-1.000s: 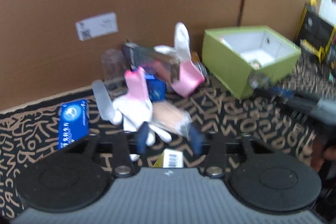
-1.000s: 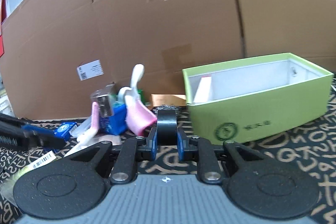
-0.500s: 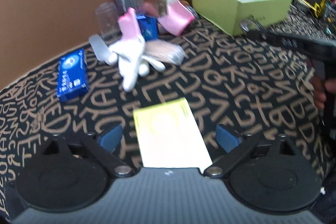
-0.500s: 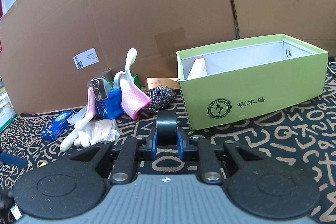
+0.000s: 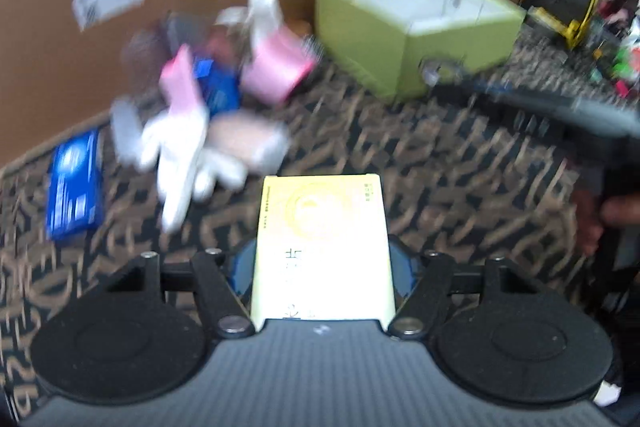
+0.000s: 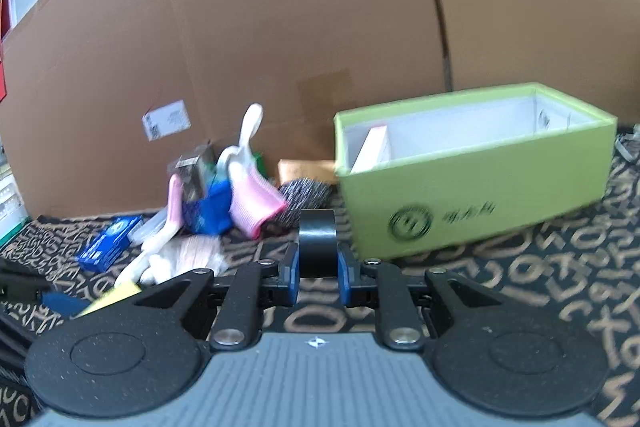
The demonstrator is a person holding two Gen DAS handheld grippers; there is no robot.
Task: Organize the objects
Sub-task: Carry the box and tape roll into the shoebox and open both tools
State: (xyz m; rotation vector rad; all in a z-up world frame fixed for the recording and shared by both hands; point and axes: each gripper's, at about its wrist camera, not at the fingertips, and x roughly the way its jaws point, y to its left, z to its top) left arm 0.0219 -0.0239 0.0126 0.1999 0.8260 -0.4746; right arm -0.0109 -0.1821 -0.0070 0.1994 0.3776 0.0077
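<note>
A flat yellow box [image 5: 322, 227] lies between the blue pads of my left gripper [image 5: 322, 267]. Its jaws are closing and the pads sit against the box's two long sides. In the right wrist view, the same yellow box [image 6: 112, 297] shows at the lower left. My right gripper [image 6: 317, 267] is shut on a black roll of tape [image 6: 317, 241], a little in front of the open green box [image 6: 472, 195]. That green box [image 5: 416, 27] stands at the far right in the left wrist view, which is blurred.
A pile lies by the cardboard wall [image 6: 280, 27]: a pink-and-white brush [image 6: 250, 195], a white glove [image 5: 180, 147], a blue carton [image 5: 74, 183], a metal scourer [image 6: 306, 193]. A white card leans inside the green box. The patterned mat [image 6: 520, 275] covers the table.
The left gripper opened wide around the yellow box, then closed in on its sides, and the view moved towards the pile. The right gripper kept still, holding the tape roll.
</note>
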